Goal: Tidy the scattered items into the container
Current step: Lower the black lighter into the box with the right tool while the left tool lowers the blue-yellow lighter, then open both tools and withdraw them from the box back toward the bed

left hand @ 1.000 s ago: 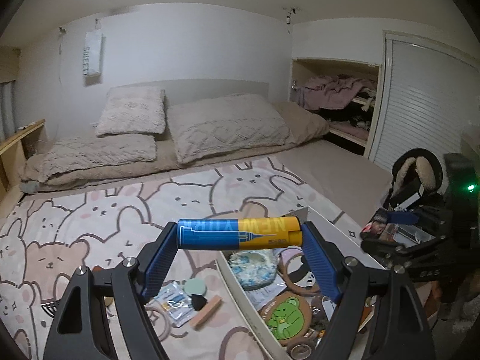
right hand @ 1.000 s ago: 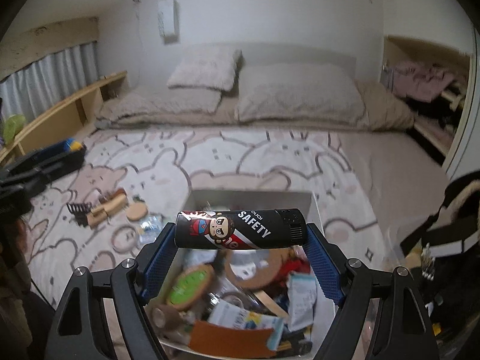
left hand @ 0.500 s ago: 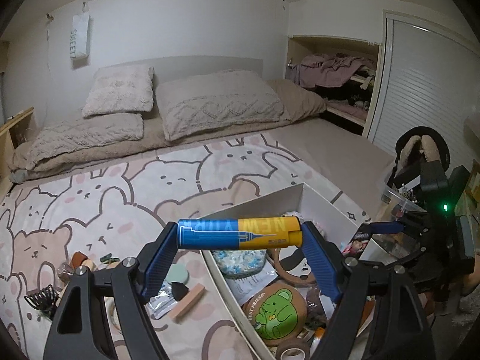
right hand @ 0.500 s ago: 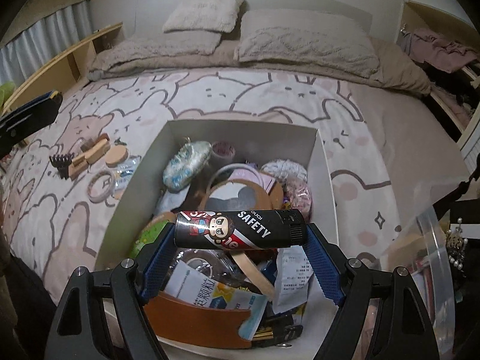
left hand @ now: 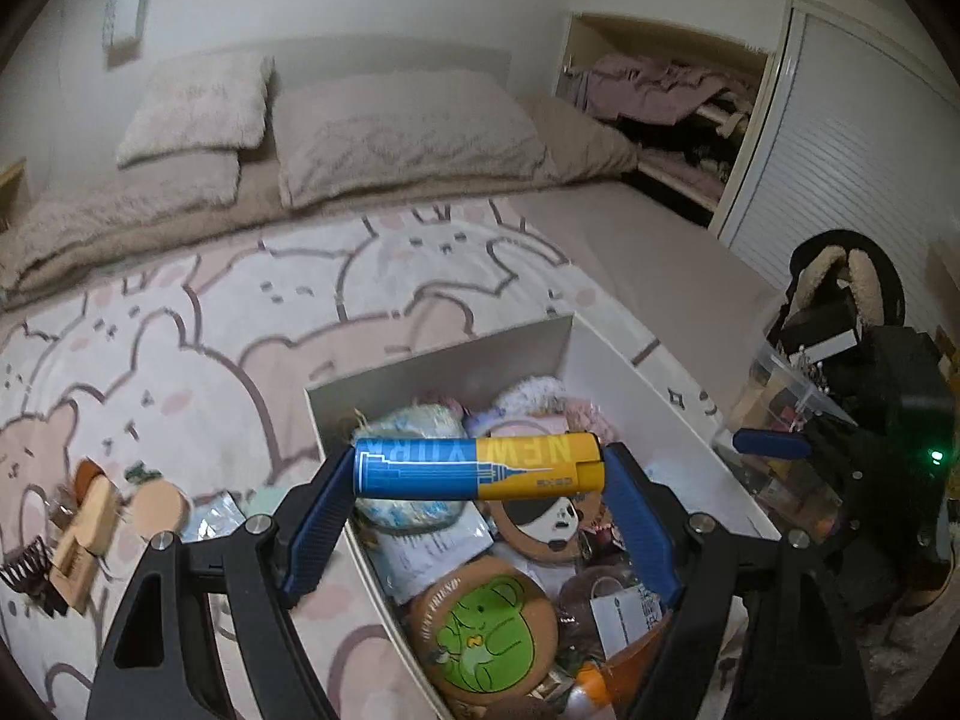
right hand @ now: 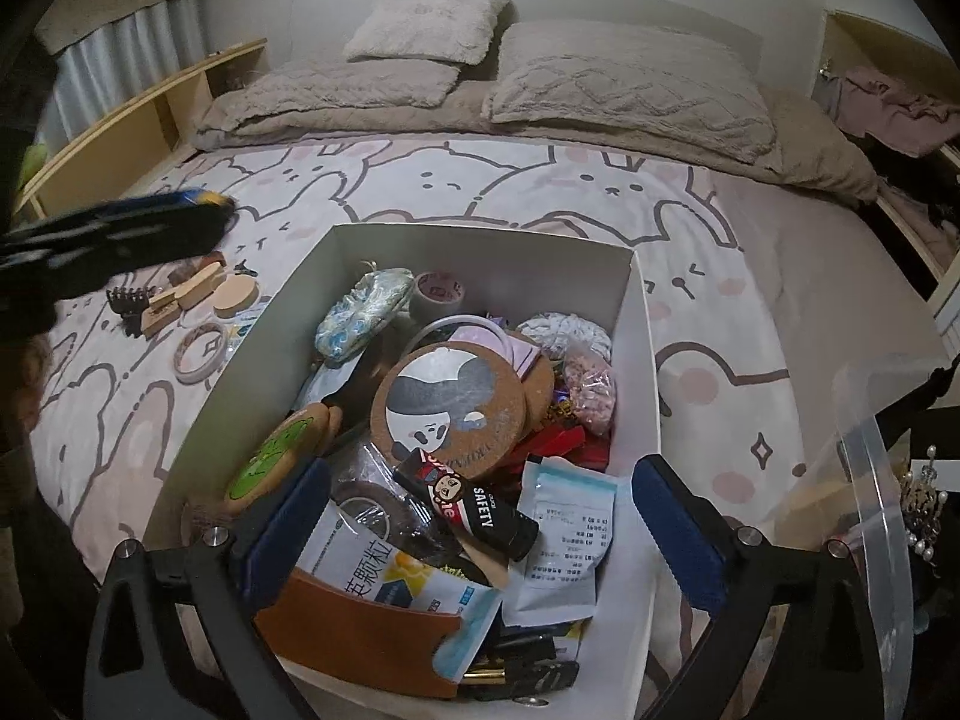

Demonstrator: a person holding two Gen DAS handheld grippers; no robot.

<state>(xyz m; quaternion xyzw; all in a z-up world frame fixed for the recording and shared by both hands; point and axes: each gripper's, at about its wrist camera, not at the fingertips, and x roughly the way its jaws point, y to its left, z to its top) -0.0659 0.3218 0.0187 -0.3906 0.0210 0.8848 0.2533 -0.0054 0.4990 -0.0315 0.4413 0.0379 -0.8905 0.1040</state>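
Left fingers clamping glossy blue-yellow cylindrical lighter, right fingers apart above boxy white container, black lighter inside.

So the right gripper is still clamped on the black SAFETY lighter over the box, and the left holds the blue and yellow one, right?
Not quite. The right wrist view shows the right gripper open; the black SAFETY lighter lies in the box. The left gripper does hold the blue and yellow lighter.
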